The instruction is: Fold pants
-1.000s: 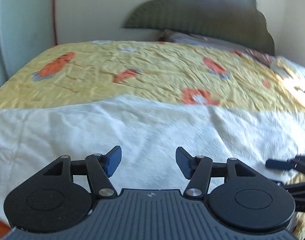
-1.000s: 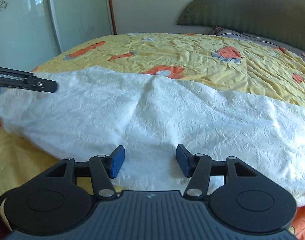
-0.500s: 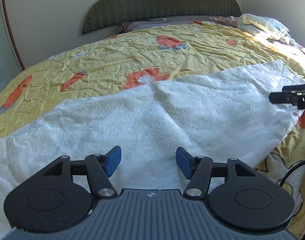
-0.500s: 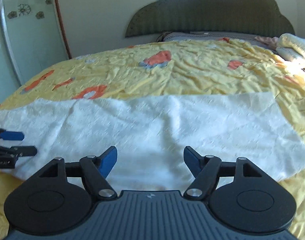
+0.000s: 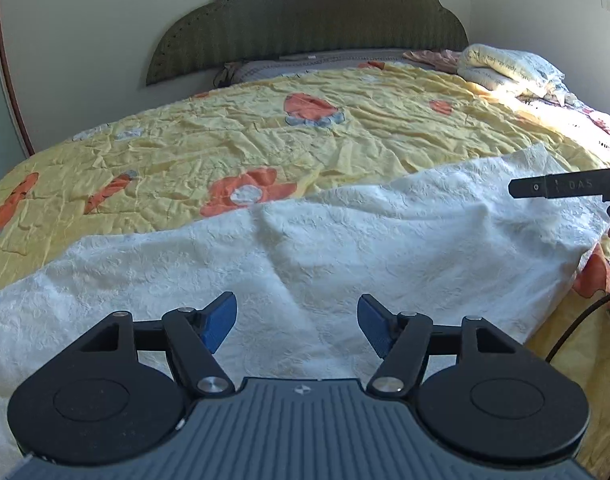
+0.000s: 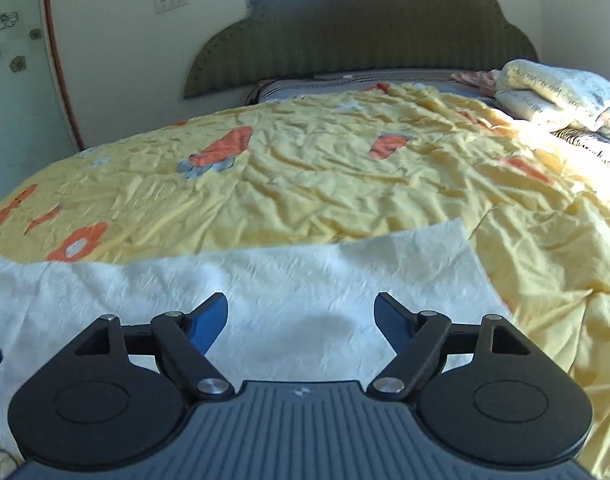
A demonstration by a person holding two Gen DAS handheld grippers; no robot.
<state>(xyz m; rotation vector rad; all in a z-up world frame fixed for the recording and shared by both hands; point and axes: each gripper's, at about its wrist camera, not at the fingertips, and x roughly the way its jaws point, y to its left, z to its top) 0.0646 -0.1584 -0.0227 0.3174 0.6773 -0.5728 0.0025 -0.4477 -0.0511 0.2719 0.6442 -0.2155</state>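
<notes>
White embossed pants (image 5: pixel 345 248) lie flat across the near edge of the yellow bedspread (image 5: pixel 265 140). Left gripper (image 5: pixel 297 322) and right gripper (image 6: pixel 301 320), jaws just widened and empty, have swung toward the headboard (image 6: pixel 365 28), suggesting a fresh grasp comes next.

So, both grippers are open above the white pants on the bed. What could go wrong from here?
1. The white pants lie on a wrinkled yellow bedsheet; a low pinch by the left gripper may catch the sheet too.
2. A ridge runs across the pants, so a fold now may trap creases.
3. The right gripper, whose jaws have just been opening, hangs near the pants' end; it may take one layer only.
</notes>
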